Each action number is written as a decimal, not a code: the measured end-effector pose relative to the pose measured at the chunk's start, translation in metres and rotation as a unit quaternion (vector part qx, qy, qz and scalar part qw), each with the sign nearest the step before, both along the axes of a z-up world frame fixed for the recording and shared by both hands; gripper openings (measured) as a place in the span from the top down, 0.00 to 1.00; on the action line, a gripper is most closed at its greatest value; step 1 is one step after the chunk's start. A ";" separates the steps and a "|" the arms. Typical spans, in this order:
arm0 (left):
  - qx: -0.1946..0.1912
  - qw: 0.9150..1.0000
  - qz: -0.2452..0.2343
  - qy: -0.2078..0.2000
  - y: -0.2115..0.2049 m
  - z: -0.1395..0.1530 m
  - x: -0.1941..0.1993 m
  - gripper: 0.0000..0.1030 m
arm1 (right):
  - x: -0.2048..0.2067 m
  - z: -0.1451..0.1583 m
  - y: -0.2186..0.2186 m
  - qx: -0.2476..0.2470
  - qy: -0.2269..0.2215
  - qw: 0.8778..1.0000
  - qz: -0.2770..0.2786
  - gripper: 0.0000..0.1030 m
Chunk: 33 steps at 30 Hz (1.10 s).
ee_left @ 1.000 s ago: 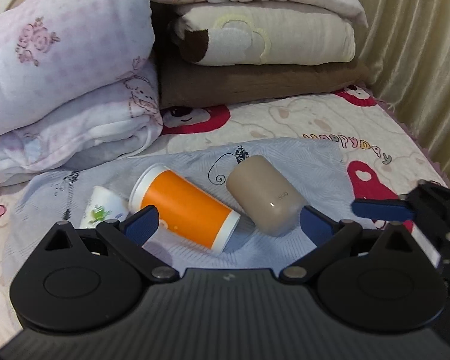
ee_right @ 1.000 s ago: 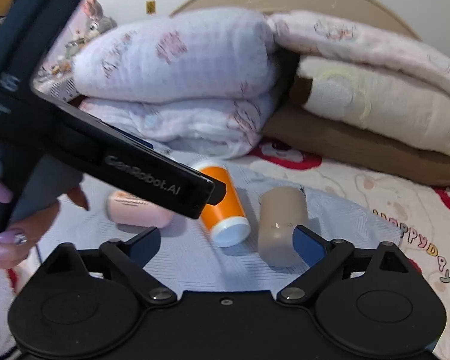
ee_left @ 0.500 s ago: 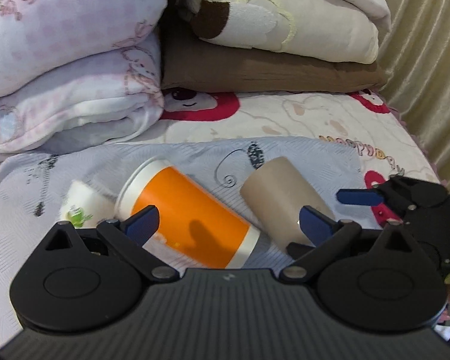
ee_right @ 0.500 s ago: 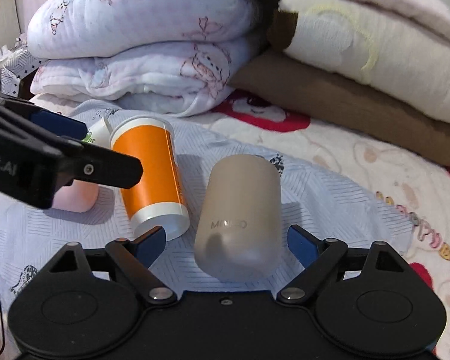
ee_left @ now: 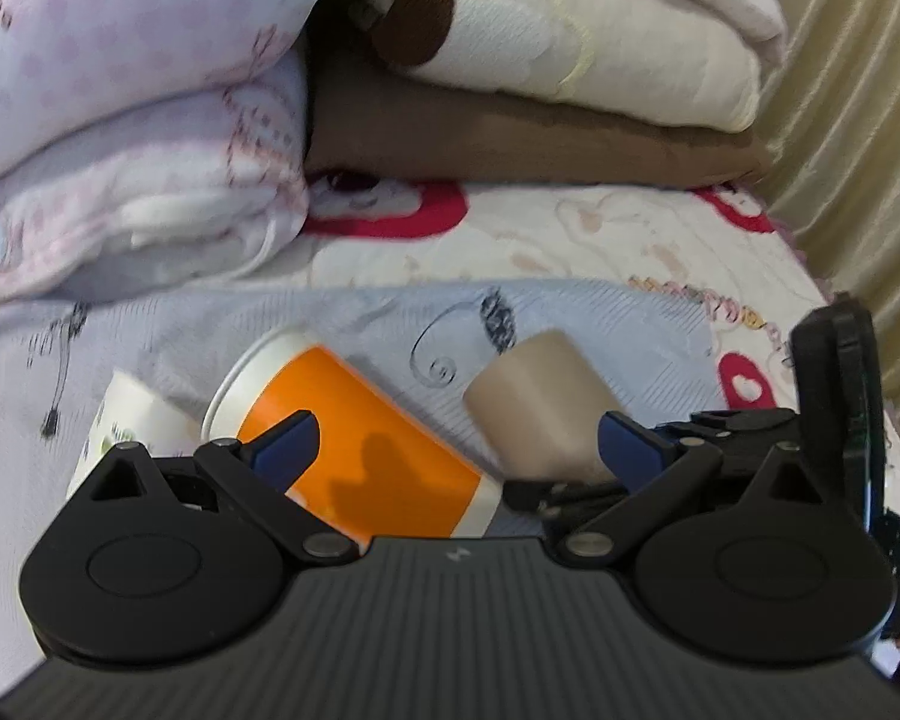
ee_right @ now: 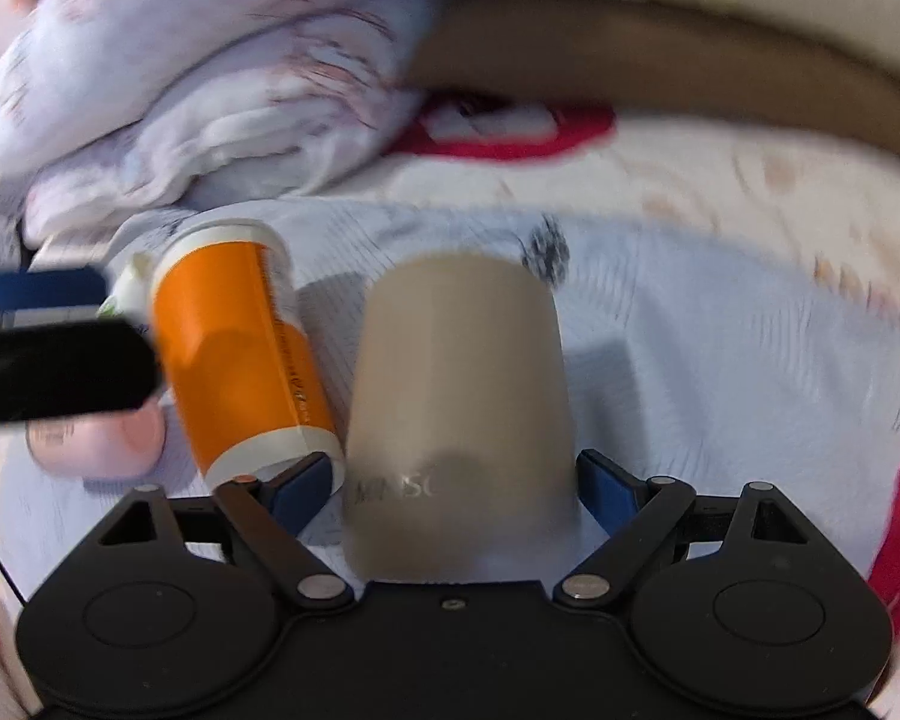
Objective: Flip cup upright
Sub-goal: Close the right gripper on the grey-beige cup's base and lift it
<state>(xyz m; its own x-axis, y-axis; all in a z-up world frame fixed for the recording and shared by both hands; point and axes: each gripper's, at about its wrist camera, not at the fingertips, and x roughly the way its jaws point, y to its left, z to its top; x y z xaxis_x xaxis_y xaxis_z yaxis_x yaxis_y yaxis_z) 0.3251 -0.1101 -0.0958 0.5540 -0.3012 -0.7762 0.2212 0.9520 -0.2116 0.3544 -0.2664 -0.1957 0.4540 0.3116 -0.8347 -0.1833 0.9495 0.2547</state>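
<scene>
Several cups lie on their sides on a pale grey cloth on the bed. An orange cup with white ends lies left of a beige cup. My left gripper is open, its blue pads spread over the orange cup's lower half. My right gripper is open with the beige cup's base between its pads; whether they touch it is unclear. It also shows in the left wrist view at the beige cup. The right wrist view is blurred.
A white cup with a green print and a pink cup lie left of the orange cup. Folded quilts and stacked blankets stand behind. A curtain hangs on the right.
Both grippers have moved forward and down toward the cups. The right gripper now has the beige cup between its open pads. The left gripper is closer over the orange cup.
</scene>
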 end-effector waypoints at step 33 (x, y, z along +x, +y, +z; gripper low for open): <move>-0.005 0.999 -0.019 0.045 0.066 0.025 -0.129 0.03 | -0.157 0.014 0.063 0.055 0.049 0.992 -0.100 0.21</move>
<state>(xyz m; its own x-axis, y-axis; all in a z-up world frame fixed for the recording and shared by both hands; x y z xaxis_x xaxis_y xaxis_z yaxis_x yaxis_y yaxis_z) 0.1959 -0.0439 -0.0712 0.4711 -0.3286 -0.8186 0.2363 0.9411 -0.2418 0.1972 -0.2029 -0.1821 0.4344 0.3156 -0.8436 0.0369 0.9296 0.3668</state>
